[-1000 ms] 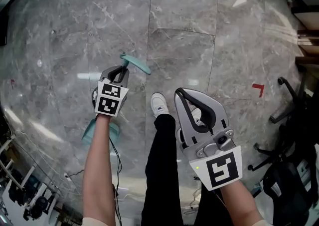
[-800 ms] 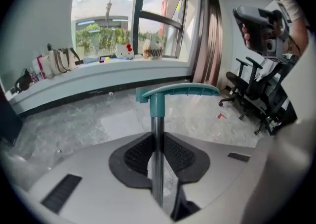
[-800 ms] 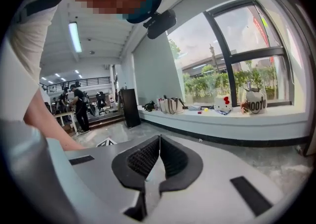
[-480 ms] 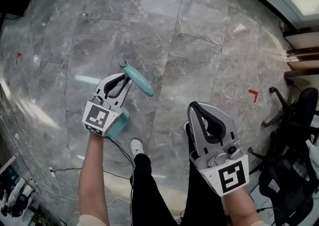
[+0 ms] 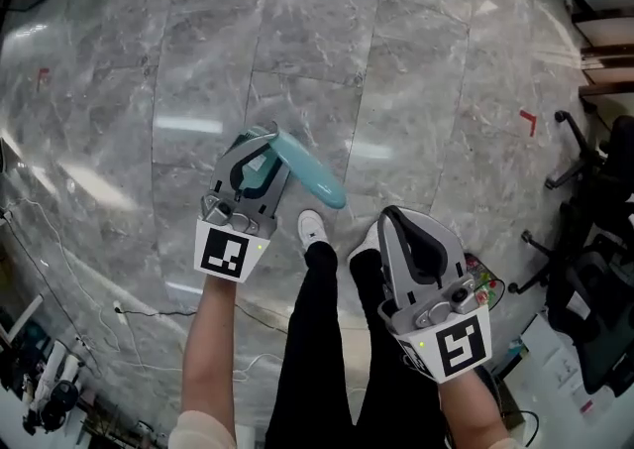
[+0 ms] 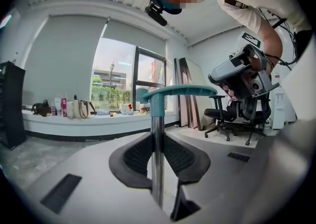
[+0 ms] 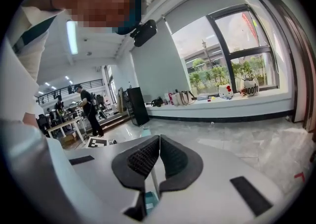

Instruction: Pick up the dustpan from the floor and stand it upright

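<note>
The dustpan's teal handle [image 5: 307,171] sticks out past my left gripper [image 5: 256,174] over the grey marble floor. In the left gripper view the dustpan's thin metal pole [image 6: 157,154] runs upright between the ribbed pads, and the teal handle [image 6: 177,91] crosses its top. My left gripper [image 6: 157,136] is shut on that pole and lifted off the floor. The pan itself is hidden under the gripper and arm. My right gripper [image 5: 411,239] hangs to the right over the person's legs. Its pads [image 7: 159,141] meet with nothing between them.
Office chairs [image 5: 594,189] stand at the right edge near a red tape corner [image 5: 528,120]. A cable [image 5: 149,313] trails on the floor at left. A person [image 7: 89,107] stands by tables, and a black cabinet [image 7: 136,105] and a window ledge with bags [image 6: 74,109] line the wall.
My left gripper has risen and tipped toward level with the dustpan's handle in it. The right gripper has risen too and stayed shut. The person's feet have shifted.
</note>
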